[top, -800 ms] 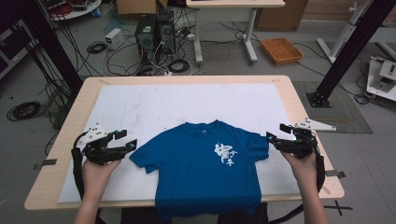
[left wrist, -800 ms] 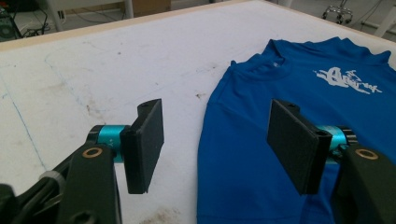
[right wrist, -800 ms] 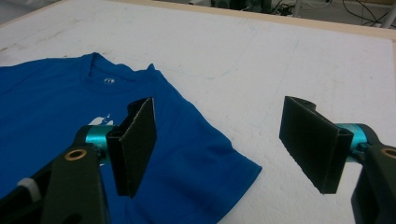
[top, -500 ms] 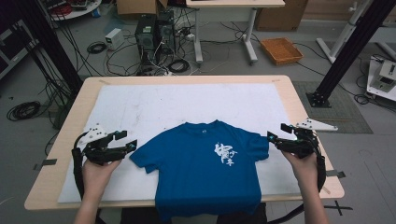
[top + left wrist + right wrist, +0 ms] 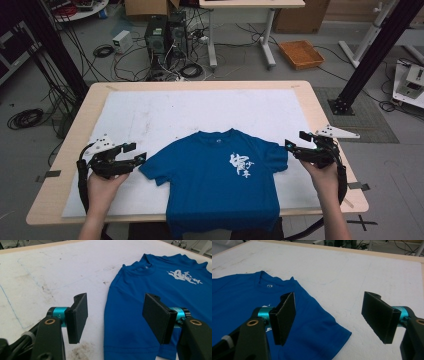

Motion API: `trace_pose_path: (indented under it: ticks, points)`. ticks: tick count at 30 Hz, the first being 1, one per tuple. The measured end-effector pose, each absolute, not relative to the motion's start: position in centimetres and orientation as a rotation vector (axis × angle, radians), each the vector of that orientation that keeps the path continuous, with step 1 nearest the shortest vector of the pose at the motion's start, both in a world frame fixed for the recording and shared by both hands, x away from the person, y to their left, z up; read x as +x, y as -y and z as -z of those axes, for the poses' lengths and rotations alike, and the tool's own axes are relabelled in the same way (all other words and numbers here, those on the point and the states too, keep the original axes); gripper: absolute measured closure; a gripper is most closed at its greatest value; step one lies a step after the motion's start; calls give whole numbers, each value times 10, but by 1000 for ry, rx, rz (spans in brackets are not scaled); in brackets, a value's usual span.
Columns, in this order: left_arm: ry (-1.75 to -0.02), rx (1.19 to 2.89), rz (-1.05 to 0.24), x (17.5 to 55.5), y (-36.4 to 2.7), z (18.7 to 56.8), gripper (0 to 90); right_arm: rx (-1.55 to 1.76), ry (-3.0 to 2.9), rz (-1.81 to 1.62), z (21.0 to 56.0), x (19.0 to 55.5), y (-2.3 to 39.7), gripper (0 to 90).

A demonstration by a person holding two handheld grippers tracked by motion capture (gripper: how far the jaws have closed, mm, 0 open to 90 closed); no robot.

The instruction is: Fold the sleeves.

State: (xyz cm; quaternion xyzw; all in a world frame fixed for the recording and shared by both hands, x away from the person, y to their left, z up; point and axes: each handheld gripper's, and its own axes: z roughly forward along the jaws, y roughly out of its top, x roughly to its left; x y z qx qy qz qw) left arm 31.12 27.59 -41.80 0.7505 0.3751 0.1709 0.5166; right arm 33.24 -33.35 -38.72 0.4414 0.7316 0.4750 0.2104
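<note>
Lying flat at the near edge of the white mat (image 5: 150,115), its hem hanging over the table edge, the blue T-shirt (image 5: 215,185) sits between the left gripper (image 5: 136,152) and the right gripper (image 5: 296,140), both with jaws wide apart and holding nothing; a shallow pinch at either sleeve could catch one layer only, or drag the shirt off the edge

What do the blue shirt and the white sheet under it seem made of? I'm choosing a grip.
Blue shirt: soft matte knit, likely cotton or a blend; it lies limp with a ribbed collar. White sheet: stiff matte board, perhaps foam or paper-faced; flat, scuffed, stained.
</note>
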Motion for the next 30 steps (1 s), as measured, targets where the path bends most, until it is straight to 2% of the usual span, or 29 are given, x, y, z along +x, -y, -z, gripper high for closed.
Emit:
trace_pose_path:
  ticks: [5,11,21,30]
  points:
    - [-923,1812,-377,311,-279,423,385,1228,-2037,-1316,388,333,333,272]
    - [-976,1842,-318,314,-280,434,449,1231,-2029,-1317,388,333,335,273]
    - [-1016,1900,-310,315,-275,443,558,1236,-2029,-1318,387,333,335,274]
    - [-1060,1954,-299,318,-270,449,597,1238,-2032,-1316,388,334,335,274]
